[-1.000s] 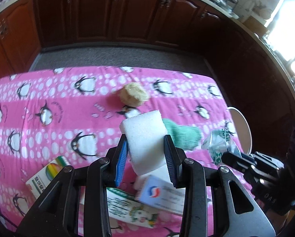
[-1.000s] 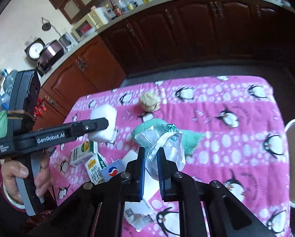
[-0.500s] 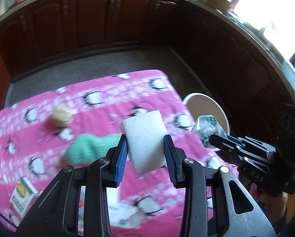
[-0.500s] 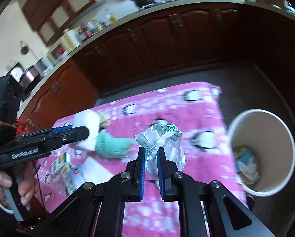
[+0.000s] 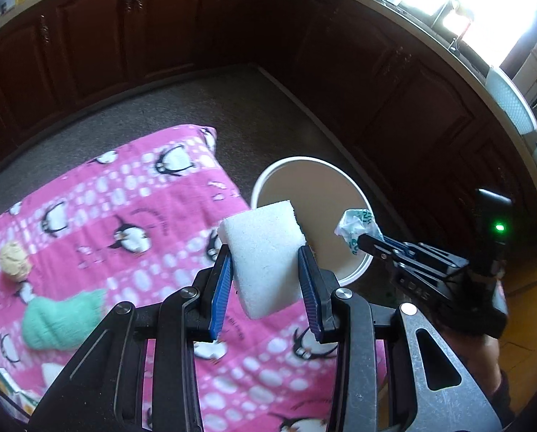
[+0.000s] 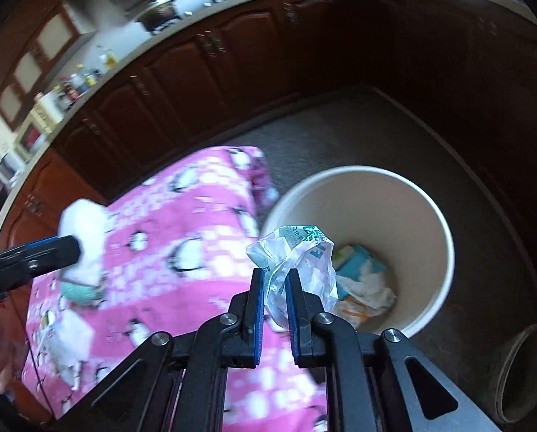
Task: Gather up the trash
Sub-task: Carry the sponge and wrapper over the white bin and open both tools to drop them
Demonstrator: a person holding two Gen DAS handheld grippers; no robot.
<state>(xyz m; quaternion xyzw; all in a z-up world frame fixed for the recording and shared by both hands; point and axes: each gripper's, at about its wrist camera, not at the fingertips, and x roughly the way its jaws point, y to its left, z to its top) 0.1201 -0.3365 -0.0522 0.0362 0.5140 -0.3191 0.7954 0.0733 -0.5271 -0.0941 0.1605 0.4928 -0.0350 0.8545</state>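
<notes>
Left tool (image 5: 264,280) pinching white foam block (image 5: 263,255), over table (image 5: 131,223) edge. Right tool (image 6: 273,309) pressed onto crumpled plastic bag (image 6: 297,262), over bin (image 6: 441,216) rim. Risk: light bag drifts outside; foam, released here, misses the bin.

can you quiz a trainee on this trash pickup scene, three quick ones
1. True or false: the left gripper holds a white foam block.
2. What is the right gripper shut on? A) green cloth B) crumpled plastic bag C) carton
3. Fill in: the white bin stands on the ____ beside the pink-clothed table.

Key: 1 true; 2 B, the crumpled plastic bag; 3 floor.
</notes>
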